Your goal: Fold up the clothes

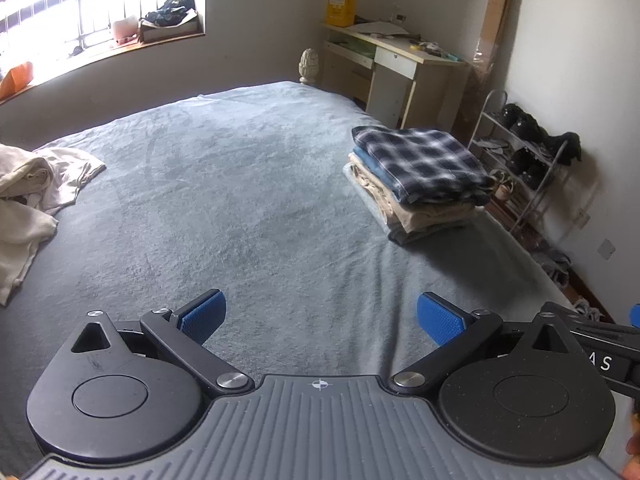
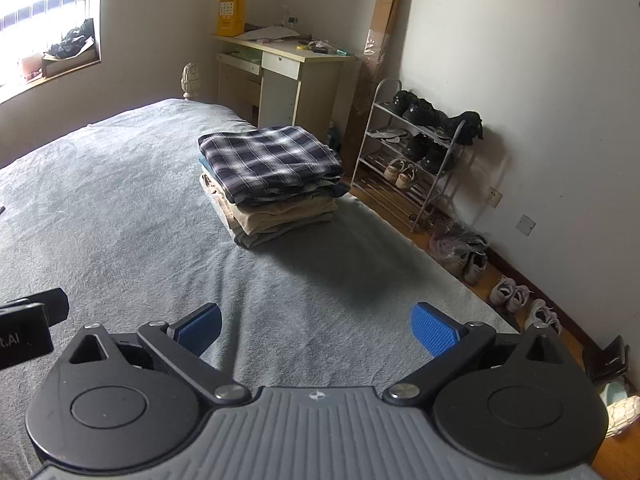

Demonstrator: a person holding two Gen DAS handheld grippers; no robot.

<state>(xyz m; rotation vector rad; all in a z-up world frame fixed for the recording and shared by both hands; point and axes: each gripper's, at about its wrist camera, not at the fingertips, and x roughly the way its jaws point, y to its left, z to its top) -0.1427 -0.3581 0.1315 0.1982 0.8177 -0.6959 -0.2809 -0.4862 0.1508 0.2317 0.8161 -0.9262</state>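
Between garments: left gripper (image 1: pixel 320 318), right gripper (image 2: pixel 316 330) both spread, empty, above bed (image 1: pixel 248 184). Folded stack (image 1: pixel 416 176) done. Next: fetch cream clothes (image 1: pixel 36 192).

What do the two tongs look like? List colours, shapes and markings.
Both alike. Left tongs and right tongs: blue textured pads on black linkage arms, round black discs, silver pivot screws, and a grey ribbed body with a small crosshair mark.

The cream clothes (image 1: pixel 28 196) run off the left edge. Lower garments in the folded stack (image 2: pixel 276 216) show only their edges under the plaid shirt (image 2: pixel 268 160).
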